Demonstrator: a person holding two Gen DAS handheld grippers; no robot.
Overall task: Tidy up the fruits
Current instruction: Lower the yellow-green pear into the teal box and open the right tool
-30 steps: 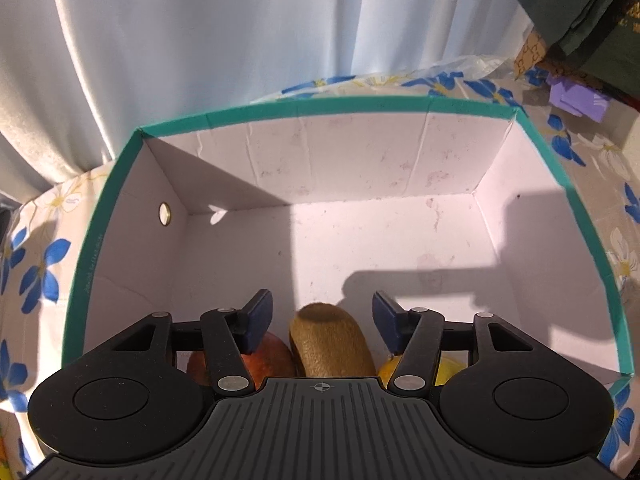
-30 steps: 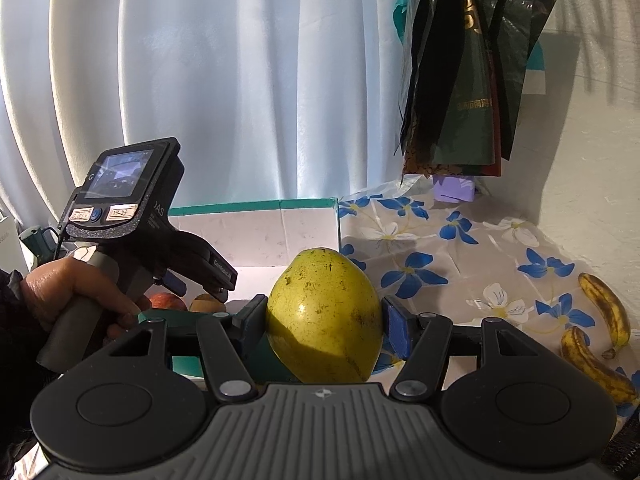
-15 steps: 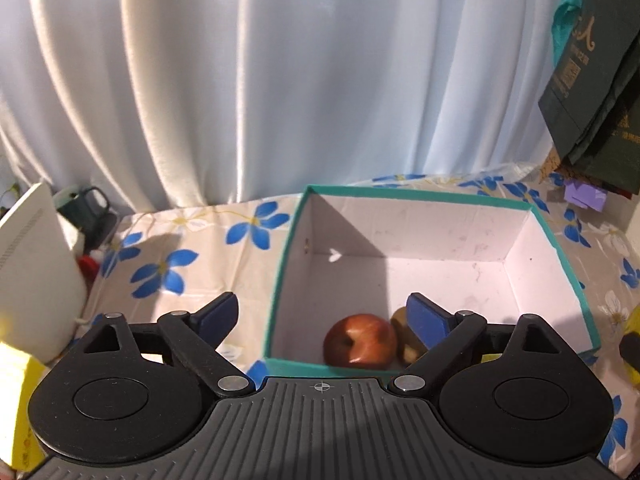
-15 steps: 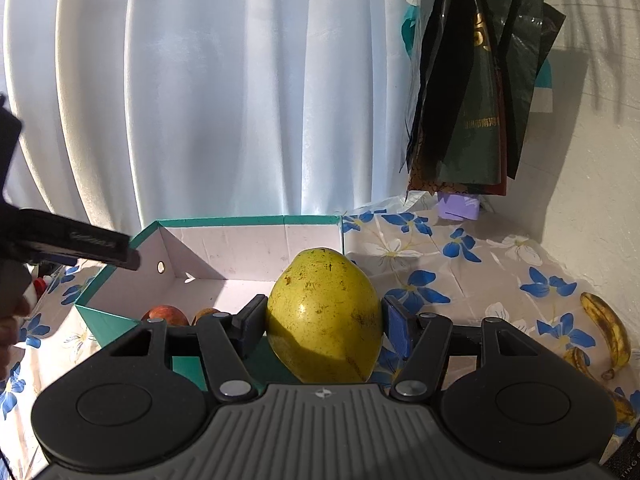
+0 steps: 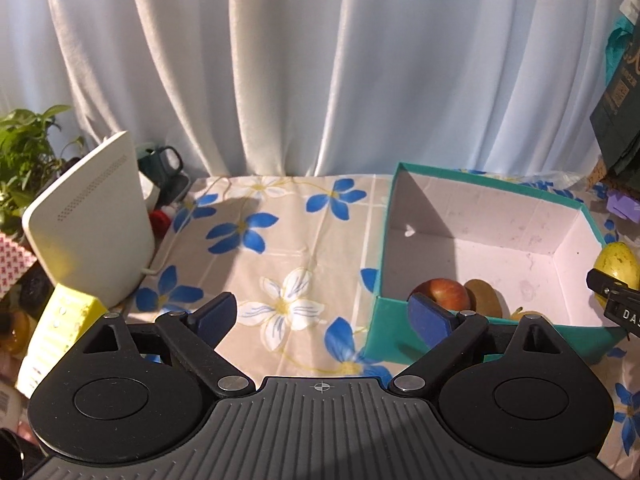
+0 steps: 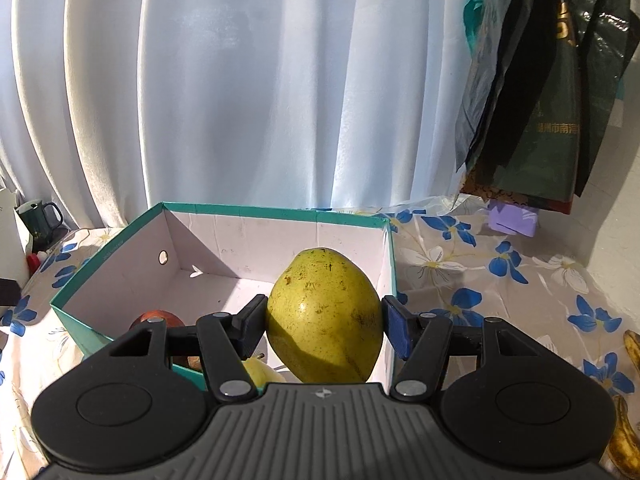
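A teal-edged white box (image 5: 472, 330) (image 6: 112, 256) stands on the flowered tablecloth. In it lie a red apple (image 5: 442, 293) (image 6: 158, 317), a brown kiwi (image 5: 484, 296) and a small yellow fruit (image 6: 260, 374). My right gripper (image 6: 324, 326) is shut on a large yellow-green pear (image 6: 324, 316) and holds it above the box's near right corner; the pear also shows at the right edge of the left wrist view (image 5: 616, 266). My left gripper (image 5: 322, 316) is open and empty, above the cloth to the left of the box.
A white router-like device (image 5: 92, 224), a yellow item (image 5: 60, 332), a dark mug (image 5: 160, 160) and a plant (image 5: 24, 148) crowd the table's left end. Bananas (image 6: 632, 356) lie at the right by the wall. Dark bags (image 6: 540, 92) hang at the back right.
My left gripper has pulled up and back out of the box, swung left and opened wider. My right gripper has carried the pear left, over the box.
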